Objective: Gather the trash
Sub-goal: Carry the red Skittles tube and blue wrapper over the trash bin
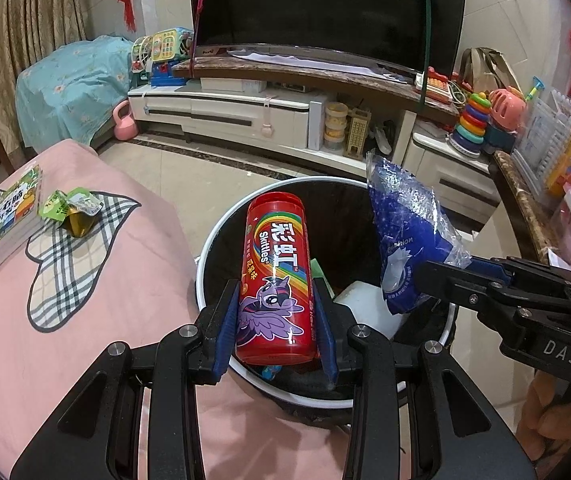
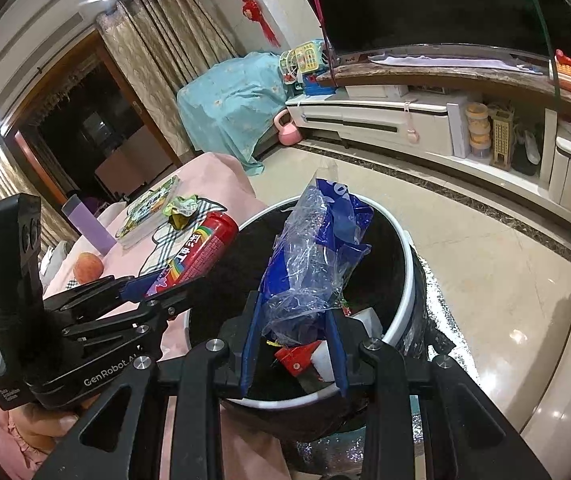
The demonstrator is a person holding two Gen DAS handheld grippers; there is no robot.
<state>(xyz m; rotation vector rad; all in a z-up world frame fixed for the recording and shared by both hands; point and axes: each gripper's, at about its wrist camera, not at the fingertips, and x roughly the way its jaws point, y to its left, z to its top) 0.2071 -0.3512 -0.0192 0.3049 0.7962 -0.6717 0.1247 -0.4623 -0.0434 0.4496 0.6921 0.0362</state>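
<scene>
Your left gripper [image 1: 277, 312] is clamped on the red Skittles tube [image 1: 275, 276], held over the white-rimmed trash bin [image 1: 221, 232]. Your right gripper [image 2: 295, 336] pinches a crumpled blue plastic bag [image 2: 313, 256] above the same bin (wrappers already lie inside).

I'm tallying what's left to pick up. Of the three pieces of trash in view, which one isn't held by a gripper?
The crumpled green wrapper on the pink tablecloth, beside the books. The red Skittles can is in the left gripper, the blue plastic bag in the right gripper.
</scene>
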